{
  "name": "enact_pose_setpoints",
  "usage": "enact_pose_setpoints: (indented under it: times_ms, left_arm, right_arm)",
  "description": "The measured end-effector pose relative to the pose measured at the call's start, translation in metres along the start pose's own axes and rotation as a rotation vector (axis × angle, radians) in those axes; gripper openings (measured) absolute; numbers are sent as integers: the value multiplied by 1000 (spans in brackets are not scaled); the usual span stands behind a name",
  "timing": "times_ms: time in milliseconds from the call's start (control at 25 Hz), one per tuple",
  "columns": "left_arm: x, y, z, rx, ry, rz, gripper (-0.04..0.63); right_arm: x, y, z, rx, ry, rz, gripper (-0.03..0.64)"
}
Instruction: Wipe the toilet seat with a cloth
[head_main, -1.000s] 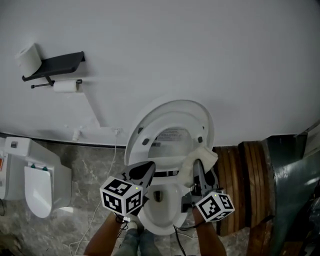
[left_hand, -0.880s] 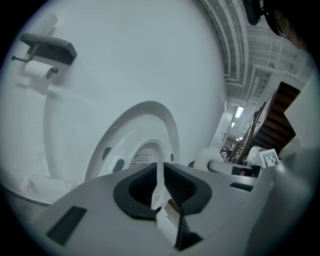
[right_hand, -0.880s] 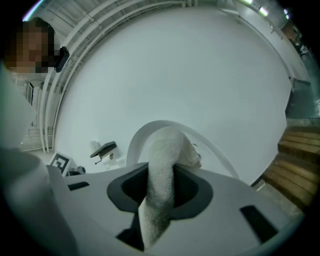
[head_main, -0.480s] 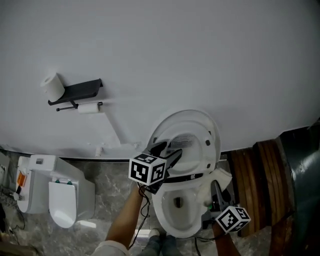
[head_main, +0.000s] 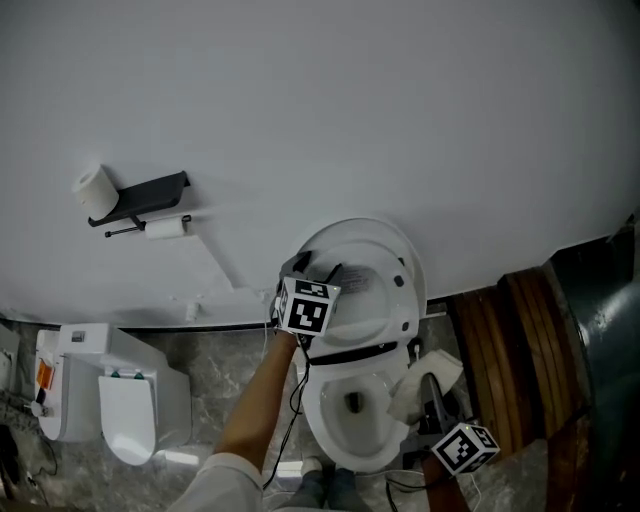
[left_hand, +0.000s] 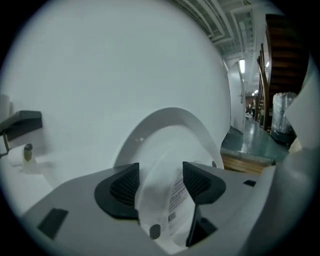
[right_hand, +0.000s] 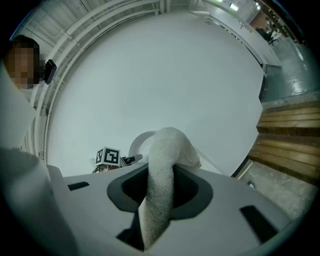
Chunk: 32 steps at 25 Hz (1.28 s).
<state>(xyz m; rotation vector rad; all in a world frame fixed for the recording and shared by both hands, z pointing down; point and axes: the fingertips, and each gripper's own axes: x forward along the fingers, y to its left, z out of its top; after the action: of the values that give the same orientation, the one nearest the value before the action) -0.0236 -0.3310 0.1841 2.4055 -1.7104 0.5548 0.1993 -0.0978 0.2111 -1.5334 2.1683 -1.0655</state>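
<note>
The white toilet has its seat (head_main: 385, 300) and lid tipped up against the wall above the open bowl (head_main: 335, 435). My left gripper (head_main: 316, 268) is up at the raised seat's left edge. In the left gripper view its jaws (left_hand: 160, 182) have just been opening and stand open; the seat's rim with a printed label (left_hand: 175, 197) shows between the pads, untouched. My right gripper (head_main: 430, 395) hangs at the bowl's right side, shut on a cream cloth (head_main: 440, 366). That cloth (right_hand: 167, 150) bulges up out of the shut jaws (right_hand: 160, 192).
A black shelf (head_main: 140, 195) with a paper roll (head_main: 97, 188) on it hangs on the wall at left, above a second roll (head_main: 165, 228). A white bin (head_main: 100, 385) stands on the floor at left. Wooden steps (head_main: 500, 340) lie right of the toilet. A cable (head_main: 292, 395) trails by the bowl.
My left gripper has climbed from the bowl's rim to the raised seat and its jaws have opened. The right gripper with the cloth has drawn back to the bowl's lower right.
</note>
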Motion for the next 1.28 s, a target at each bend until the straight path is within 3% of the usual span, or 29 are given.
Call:
enact_pose_setpoints:
  times_ms: [80,280,680,880,1080,1280]
  left_arm:
    - [13,-3,-5,17,40,2,287]
    - [32,2,-11,-54,104,12,288]
    - [-2,-9,-11,-141,105,-5,247]
    - [-36,-32,-13,-160,127,-78,229]
    - [-71,-62,-23,-120,194,-169,215]
    - [-110,-90,-35,-170,190,-256,213]
  right_arm:
    - [-4,-6,2,18,-14,-5,100]
    - [-12,-16,12,50,-49,-24,100]
    - [-33,-36,30,118,-126,-61,100]
    - [-44,-31,41,148,-157,-57,100]
    - [-53,-16,37,116,-148,-62,100]
    - [-70,6,21,140,-177,-59,100]
